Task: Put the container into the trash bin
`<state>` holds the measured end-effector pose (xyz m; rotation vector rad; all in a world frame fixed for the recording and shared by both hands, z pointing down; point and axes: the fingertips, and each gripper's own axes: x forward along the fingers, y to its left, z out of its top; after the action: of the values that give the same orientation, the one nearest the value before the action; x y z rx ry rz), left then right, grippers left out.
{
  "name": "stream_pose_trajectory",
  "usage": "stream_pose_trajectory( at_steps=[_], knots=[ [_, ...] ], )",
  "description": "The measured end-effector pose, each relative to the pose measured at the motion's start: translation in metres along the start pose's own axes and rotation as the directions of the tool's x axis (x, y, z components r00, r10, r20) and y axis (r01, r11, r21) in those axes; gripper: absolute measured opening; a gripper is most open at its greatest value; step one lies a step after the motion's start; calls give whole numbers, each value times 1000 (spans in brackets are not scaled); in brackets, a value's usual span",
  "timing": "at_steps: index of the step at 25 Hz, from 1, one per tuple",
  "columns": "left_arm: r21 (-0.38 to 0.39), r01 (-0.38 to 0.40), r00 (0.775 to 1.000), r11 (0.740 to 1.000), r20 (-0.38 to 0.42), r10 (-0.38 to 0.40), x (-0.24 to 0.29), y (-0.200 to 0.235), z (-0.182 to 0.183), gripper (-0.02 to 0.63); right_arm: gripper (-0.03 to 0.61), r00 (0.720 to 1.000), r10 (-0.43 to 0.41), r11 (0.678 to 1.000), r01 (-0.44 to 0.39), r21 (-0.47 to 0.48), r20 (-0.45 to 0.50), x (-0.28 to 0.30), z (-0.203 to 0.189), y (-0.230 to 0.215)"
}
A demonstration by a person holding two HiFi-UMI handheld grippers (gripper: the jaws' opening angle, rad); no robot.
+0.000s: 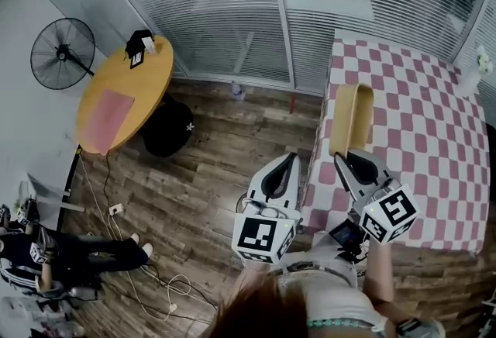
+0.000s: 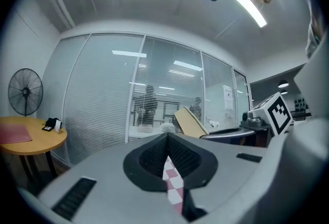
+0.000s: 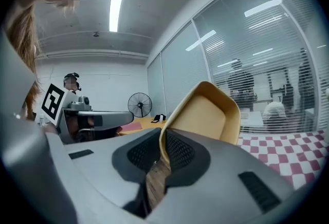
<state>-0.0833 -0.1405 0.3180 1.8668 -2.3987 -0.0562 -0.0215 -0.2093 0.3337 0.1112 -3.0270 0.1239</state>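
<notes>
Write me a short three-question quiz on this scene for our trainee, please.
1. Multiple choice: what do the right tongs hold? A) a tan container B) a bottle C) nothing.
2. True or false: the left tongs are shut on a cup.
3. Short answer: what pattern does the tablecloth have?

Key: 1 A, gripped by its rim. 2 False: the jaws are together with nothing between them. 3 Checked, red and white.

Lower rim of the container hides between fingers (the right gripper).
</notes>
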Motion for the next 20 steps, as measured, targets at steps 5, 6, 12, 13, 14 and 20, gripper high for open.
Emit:
stream_pose_trajectory(
  at_steps=[5,6,12,13,14,20],
  knots=[
    [-4,-63,998,998,16,63,-44,47,1,6,21,996,91,995,-92,-35,-8,39,2,60],
    [-8,-74,997,997,21,75,-53,55,2,5,21,994,109,993,-109,-43,-11,46,3,72],
    [-24,-132,991,991,30,133,-108,98,0,5,21,979,204,977,-204,-59,-20,80,0,146],
    [-27,-138,990,990,29,139,-117,104,-2,6,21,976,217,974,-218,-58,-25,84,-3,158],
    [-30,-143,989,989,27,144,-126,110,-4,5,21,973,230,971,-231,-56,-30,88,-6,170],
    [-50,-184,982,982,23,185,-164,137,-11,5,21,955,292,954,-295,-56,-55,104,-14,223]
  ],
)
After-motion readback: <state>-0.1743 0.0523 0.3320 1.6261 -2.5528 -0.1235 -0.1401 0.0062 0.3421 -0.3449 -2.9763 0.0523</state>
